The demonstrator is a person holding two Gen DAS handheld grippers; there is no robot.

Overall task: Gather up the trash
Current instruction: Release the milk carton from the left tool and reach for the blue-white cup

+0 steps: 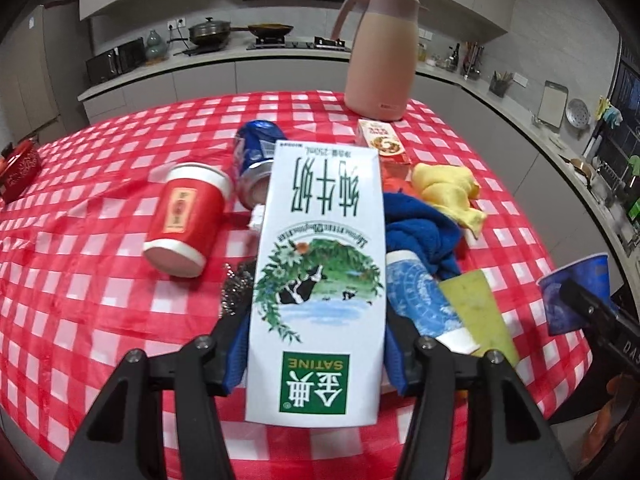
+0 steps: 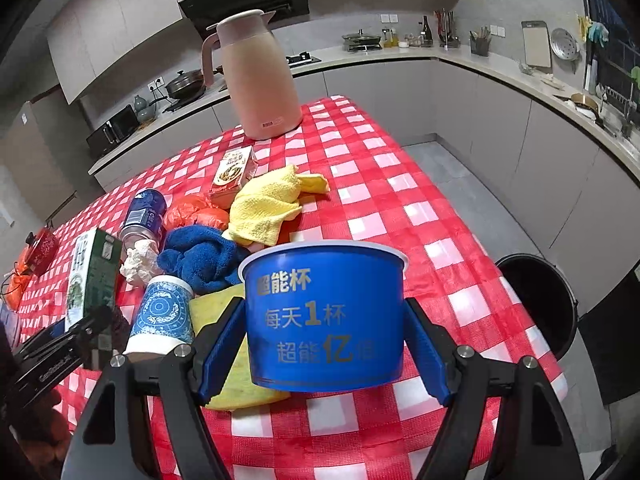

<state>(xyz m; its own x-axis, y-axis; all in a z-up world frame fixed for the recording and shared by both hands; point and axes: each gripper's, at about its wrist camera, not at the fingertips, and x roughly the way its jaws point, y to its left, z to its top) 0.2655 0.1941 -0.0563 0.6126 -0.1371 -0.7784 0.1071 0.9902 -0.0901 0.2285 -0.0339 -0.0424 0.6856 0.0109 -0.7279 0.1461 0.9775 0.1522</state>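
A white milk carton [image 1: 320,240] with a green logo lies lengthwise between my left gripper's [image 1: 316,320] blue pads, which rest against its two long sides. Held over the red checked table [image 2: 400,184], a blue paper cup [image 2: 324,312] with printed characters stands upright in my right gripper [image 2: 326,312], both pads pressed on its wall. Loose on the cloth lie a red paper cup [image 1: 184,220], a dented blue can [image 1: 256,156], a blue-patterned cup [image 1: 420,296], a crumpled tissue [image 2: 140,264] and a small food box [image 1: 384,140].
A black bin [image 2: 536,304] stands on the floor beyond the table's right edge. A pink thermos jug [image 1: 380,52] stands at the far side. Yellow cloth [image 2: 264,204], blue towel [image 2: 204,256], orange bag [image 2: 196,212] and yellow-green sponge [image 1: 480,312] crowd the middle.
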